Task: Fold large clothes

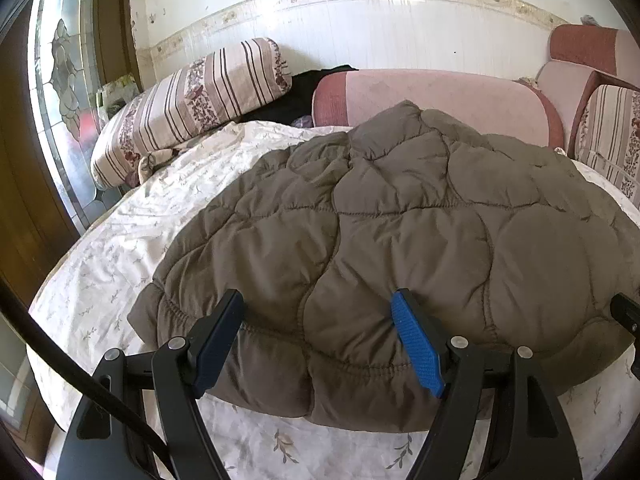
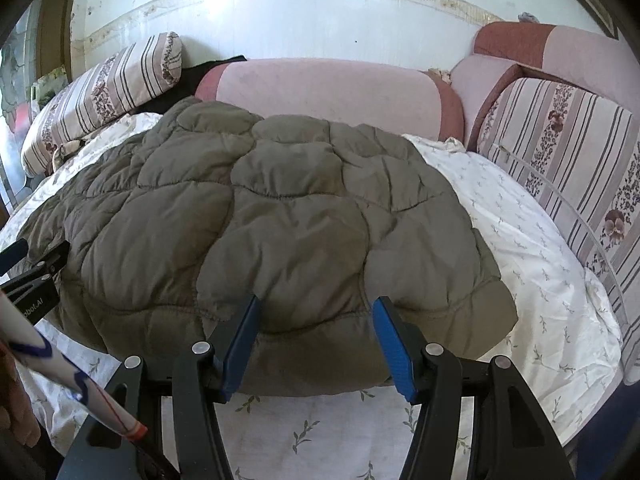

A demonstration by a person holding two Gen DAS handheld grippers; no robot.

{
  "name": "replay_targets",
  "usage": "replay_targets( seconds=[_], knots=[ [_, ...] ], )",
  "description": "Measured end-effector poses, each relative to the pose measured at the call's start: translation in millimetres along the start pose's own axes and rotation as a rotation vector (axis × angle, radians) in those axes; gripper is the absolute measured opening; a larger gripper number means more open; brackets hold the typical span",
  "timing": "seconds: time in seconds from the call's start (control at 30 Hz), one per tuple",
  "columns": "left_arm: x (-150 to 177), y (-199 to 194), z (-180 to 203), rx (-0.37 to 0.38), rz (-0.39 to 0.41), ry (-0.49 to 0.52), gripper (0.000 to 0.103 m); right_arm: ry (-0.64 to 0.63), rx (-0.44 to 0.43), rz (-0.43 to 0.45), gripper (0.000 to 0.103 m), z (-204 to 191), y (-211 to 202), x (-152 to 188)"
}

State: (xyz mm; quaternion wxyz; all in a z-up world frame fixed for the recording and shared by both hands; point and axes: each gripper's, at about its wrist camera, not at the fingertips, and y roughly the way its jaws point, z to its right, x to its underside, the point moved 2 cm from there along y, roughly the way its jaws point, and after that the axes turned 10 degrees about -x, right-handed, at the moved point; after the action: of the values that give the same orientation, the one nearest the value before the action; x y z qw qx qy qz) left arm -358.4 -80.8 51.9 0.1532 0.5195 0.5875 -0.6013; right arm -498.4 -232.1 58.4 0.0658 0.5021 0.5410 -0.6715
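Observation:
An olive-brown quilted puffer jacket (image 1: pixel 400 220) (image 2: pixel 260 208) lies spread flat on a bed covered by a white floral sheet (image 1: pixel 120 248) (image 2: pixel 520 260). My left gripper (image 1: pixel 318 300) sits at the jacket's near hem on its left part, jaws wide, the puffy hem lying between the fingers with the blue pad (image 1: pixel 418 344) faces bare. My right gripper (image 2: pixel 316 300) stands the same way over the hem's right part, open, near the jacket's right corner. Each gripper shows at the edge of the other's view: the right one (image 1: pixel 626 314), the left one (image 2: pixel 34 268).
A pink bolster (image 1: pixel 432 96) (image 2: pixel 328 92) runs along the wall behind the jacket. Striped floral cushions lie at the back left (image 1: pixel 188 104) and along the right side (image 2: pixel 560 152). A dark garment (image 1: pixel 296 96) sits between cushion and bolster. A glass door (image 1: pixel 60 92) stands left.

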Motion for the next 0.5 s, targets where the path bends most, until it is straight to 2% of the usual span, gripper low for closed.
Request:
replay_targets(
  seconds=[0.3, 0.5],
  knots=[
    [2.3, -7.4, -0.3, -0.01, 0.019, 0.009, 0.076, -0.021, 0.025, -0.003, 0.063, -4.4, 1.4, 1.7],
    [4.4, -27.2, -2.9, 0.001, 0.045, 0.005, 0.076, -0.018, 0.04, 0.022, 0.063, -7.7, -15.8, 5.1]
  ],
)
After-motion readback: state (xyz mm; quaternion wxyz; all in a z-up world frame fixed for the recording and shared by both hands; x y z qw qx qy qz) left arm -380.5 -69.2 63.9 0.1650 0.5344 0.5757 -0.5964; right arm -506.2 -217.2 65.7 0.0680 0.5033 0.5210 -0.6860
